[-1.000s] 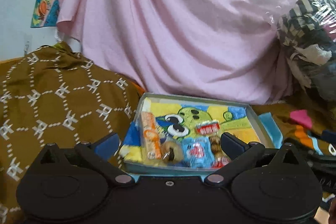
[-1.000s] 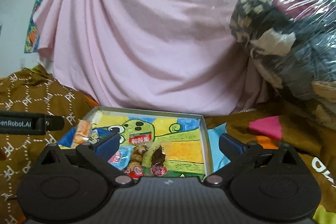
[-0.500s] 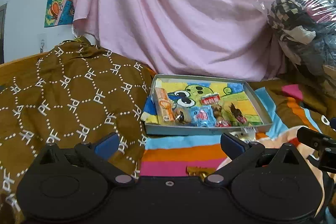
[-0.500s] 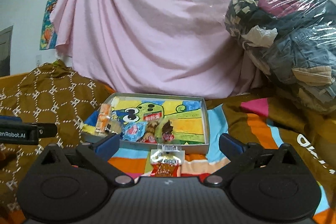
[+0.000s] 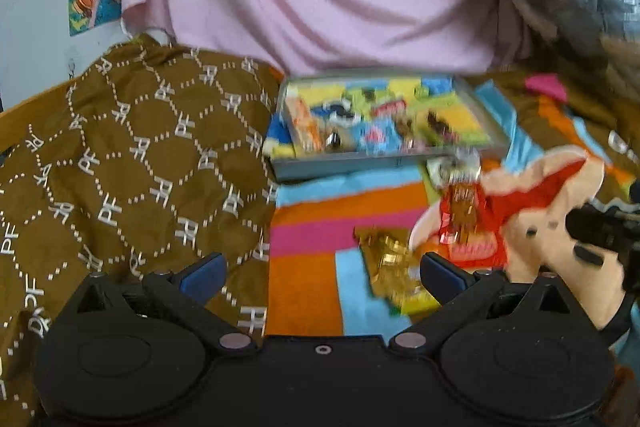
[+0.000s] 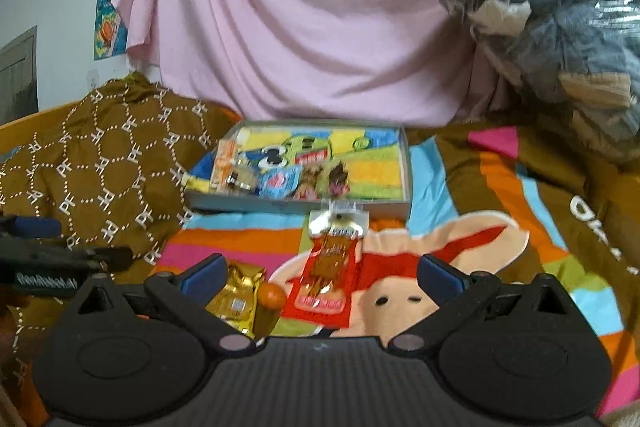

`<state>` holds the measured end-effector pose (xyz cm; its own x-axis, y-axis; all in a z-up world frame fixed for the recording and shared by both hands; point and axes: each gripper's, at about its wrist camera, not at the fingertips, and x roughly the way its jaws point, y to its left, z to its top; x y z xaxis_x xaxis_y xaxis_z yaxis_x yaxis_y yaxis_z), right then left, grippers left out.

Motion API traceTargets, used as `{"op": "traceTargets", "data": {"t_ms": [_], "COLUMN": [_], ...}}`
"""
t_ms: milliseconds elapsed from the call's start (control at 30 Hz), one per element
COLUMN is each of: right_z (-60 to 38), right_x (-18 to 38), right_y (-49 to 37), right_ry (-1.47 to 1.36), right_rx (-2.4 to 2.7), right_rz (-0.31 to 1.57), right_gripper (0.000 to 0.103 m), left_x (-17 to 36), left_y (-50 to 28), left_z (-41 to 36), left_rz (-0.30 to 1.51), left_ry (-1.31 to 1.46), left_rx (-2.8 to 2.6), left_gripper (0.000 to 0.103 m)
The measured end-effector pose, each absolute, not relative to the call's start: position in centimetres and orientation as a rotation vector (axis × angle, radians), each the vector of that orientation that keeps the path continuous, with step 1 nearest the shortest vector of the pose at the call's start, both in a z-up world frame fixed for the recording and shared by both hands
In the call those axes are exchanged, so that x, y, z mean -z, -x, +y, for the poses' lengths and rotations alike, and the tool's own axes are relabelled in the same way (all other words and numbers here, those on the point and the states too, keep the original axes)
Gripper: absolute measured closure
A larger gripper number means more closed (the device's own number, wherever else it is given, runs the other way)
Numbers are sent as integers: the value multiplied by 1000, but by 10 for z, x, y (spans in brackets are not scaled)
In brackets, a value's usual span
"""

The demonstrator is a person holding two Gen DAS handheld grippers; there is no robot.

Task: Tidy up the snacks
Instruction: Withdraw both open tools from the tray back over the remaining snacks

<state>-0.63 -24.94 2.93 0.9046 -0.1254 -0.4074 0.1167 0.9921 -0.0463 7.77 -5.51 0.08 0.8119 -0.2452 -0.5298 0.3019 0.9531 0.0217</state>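
Red snack packet (image 6: 329, 277) lay before the tray (image 6: 296, 206); left gripper (image 5: 320, 271) and right gripper (image 6: 318, 273) gaped empty.

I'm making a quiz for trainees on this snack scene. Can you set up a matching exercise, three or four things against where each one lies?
Things:
1. red snack packet
2. gold snack packet
3. blue snack packet
4. tray

Places:
A. inside the tray
B. on the striped blanket, beside the left finger of the right gripper
C. on the blanket, just in front of the tray
D. on the blanket, before the pink sheet

Pairs: 1-C, 2-B, 3-A, 4-D
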Motion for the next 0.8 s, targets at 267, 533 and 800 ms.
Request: {"op": "traceTargets", "data": {"t_ms": [267, 533, 800], "right_z": [-247, -246, -246], "right_x": [-18, -11, -5], "right_y": [-4, -11, -20], "right_ry": [22, 19, 22], "right_rx": [118, 110, 99], "right_rz": [539, 606, 664], "right_gripper": [0, 0, 0], "left_x": [10, 23, 30], "left_y": [-81, -92, -103], "left_z": [-57, -55, -54], "left_rz": [620, 725, 784], "left_ry": [-134, -132, -114], "left_rx": [274, 221, 208], "left_gripper": [1, 1, 1]}}
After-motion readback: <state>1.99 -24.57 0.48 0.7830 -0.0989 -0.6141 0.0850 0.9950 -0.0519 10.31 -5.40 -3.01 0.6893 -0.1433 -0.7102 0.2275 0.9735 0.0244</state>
